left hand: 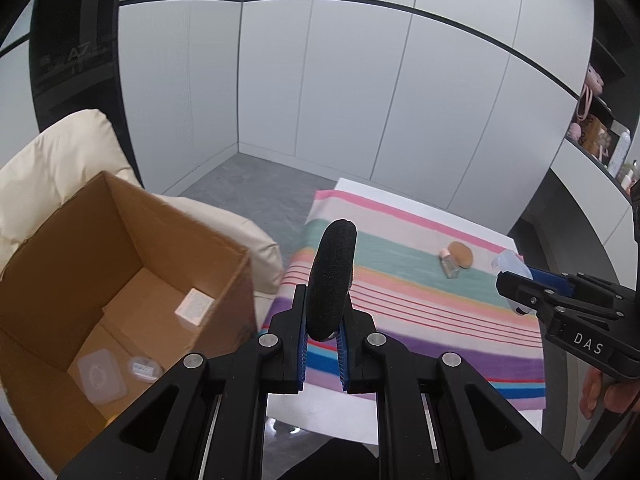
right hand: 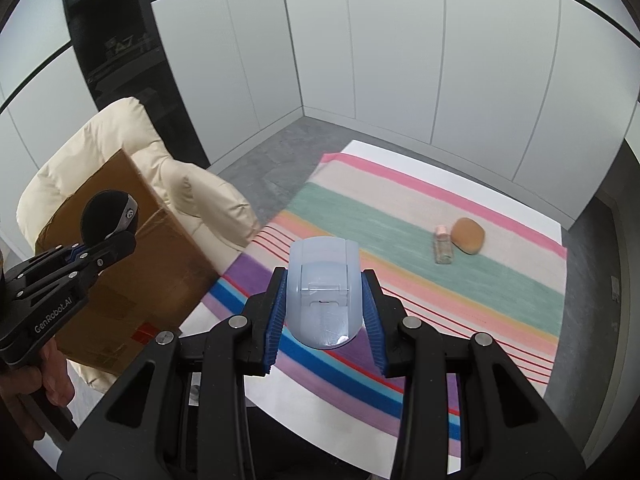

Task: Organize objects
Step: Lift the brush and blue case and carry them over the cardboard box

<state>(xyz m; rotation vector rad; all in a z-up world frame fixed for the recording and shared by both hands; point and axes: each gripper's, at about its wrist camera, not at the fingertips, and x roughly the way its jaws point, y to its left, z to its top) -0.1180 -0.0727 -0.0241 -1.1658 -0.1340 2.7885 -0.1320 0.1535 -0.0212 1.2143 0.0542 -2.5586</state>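
My left gripper (left hand: 323,354) is shut on a black foam pad (left hand: 331,278), held in the air at the table's left edge beside the open cardboard box (left hand: 192,240). It also shows in the right wrist view (right hand: 114,236). My right gripper (right hand: 324,316) is shut on a pale blue plastic case (right hand: 323,292) above the striped cloth (right hand: 460,280). A small glass bottle with a pink cap (right hand: 442,245) and a tan sponge (right hand: 468,235) lie on the cloth's green stripe, also seen in the left wrist view, bottle (left hand: 449,264), sponge (left hand: 461,255).
The box stands on a cream padded chair (left hand: 56,152) left of the white table (left hand: 360,416). Inside lie a white textured block (left hand: 194,305) and clear plastic pieces (left hand: 102,376). A shelf with toys and bottles (left hand: 600,136) is at the far right.
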